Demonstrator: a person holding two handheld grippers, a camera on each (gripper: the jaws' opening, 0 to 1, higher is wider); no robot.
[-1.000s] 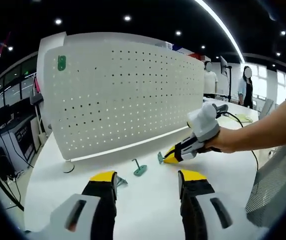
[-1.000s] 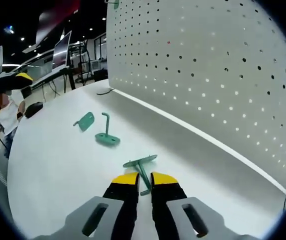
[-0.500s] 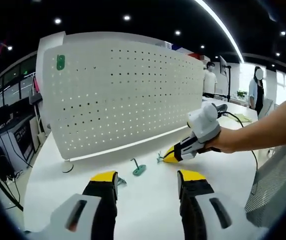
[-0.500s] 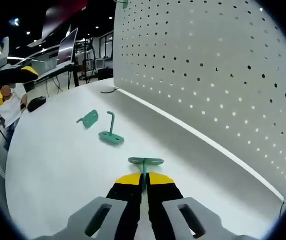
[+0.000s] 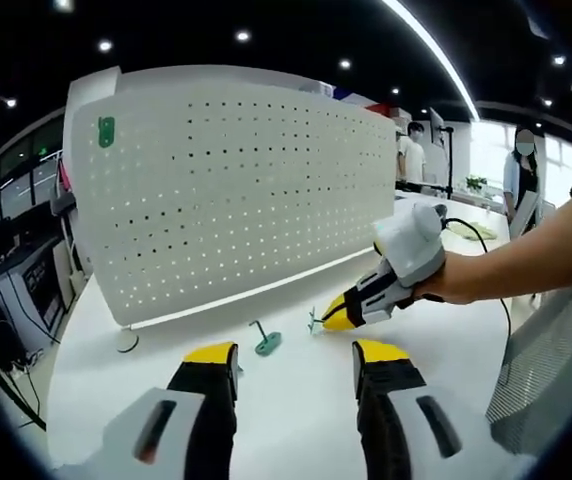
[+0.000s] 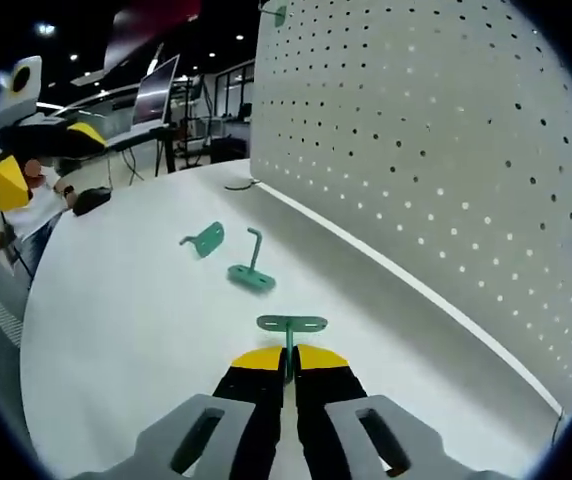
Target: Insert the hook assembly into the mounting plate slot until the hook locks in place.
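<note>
Green hook pinched by its stem between the closed right gripper, stem mostly hidden by the jaws, white pegboard far right, two more green hooks on the table, left gripper gaping, holding nothing.

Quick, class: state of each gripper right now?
Left gripper: open, holding nothing.
Right gripper: shut on a green hook.
</note>
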